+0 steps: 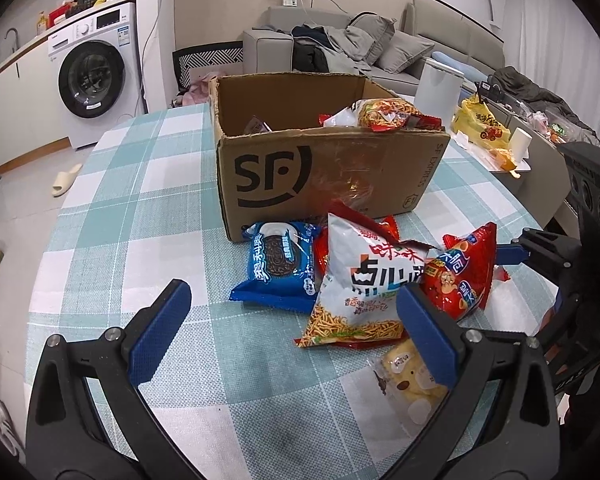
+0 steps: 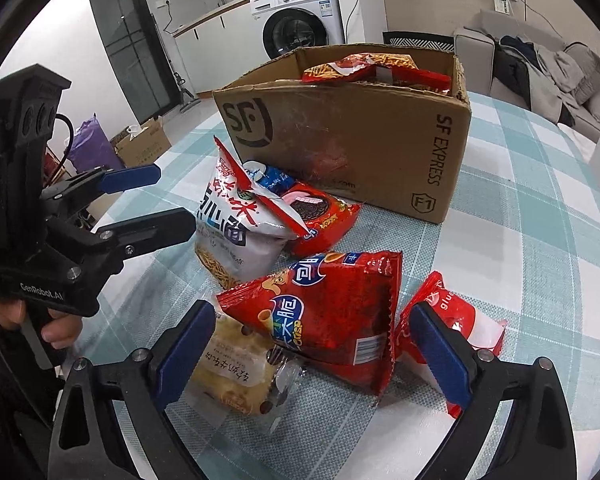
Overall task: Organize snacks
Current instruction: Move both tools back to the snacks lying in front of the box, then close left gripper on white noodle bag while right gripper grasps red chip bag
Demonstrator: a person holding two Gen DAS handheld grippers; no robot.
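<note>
A brown SF cardboard box (image 1: 324, 168) stands open on the checked table (image 1: 148, 216) with snack bags (image 1: 384, 114) inside. In front lie a blue Oreo pack (image 1: 278, 266), a white noodle-snack bag (image 1: 364, 284), a red crisp bag (image 1: 460, 276) and a yellow bread pack (image 1: 410, 380). My left gripper (image 1: 292, 332) is open, low over the table before the snacks. My right gripper (image 2: 312, 352) is open, its fingers straddling the red crisp bag (image 2: 332, 312). The bread pack (image 2: 236, 368) lies by the left finger, a red-white packet (image 2: 460, 320) by the right. The box also shows in the right wrist view (image 2: 356, 136).
A white canister (image 1: 438, 88), a yellow bag (image 1: 480, 128) and a paper roll (image 1: 520, 142) stand right of the box. A washing machine (image 1: 96, 76) and sofa (image 1: 340, 44) are behind. The table edge curves at left, floor and a slipper (image 1: 66, 180) beyond.
</note>
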